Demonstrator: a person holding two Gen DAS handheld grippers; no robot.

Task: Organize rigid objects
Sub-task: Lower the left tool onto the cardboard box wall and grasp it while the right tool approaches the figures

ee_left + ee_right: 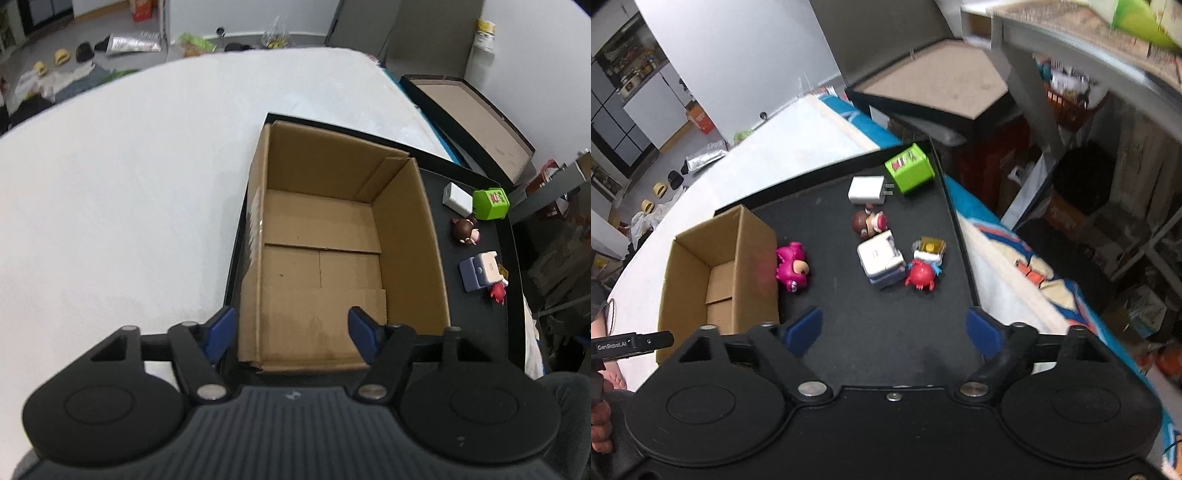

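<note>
An open, empty cardboard box [332, 240] [720, 266] stands at the left end of a black tray [476, 258] [886, 332]. To its right on the tray lie a green cube [910, 171], a white charger [866, 190], a brown-haired figurine [870, 223], a white-and-lavender block toy [882, 262], a red figure [921, 275], a small yellow-topped piece [929, 249] and a pink bear [792, 267] against the box wall. My left gripper [291, 321] hovers open over the box's near left corner. My right gripper [894, 325] hangs open above bare tray, short of the toys.
The tray rests on a white tabletop [129, 184]. A second black tray with a brown inside [476, 114] [934, 85] sits beyond it. Cluttered metal shelving [1108, 110] rises at the right. A person's hand [600, 417] shows at the left edge.
</note>
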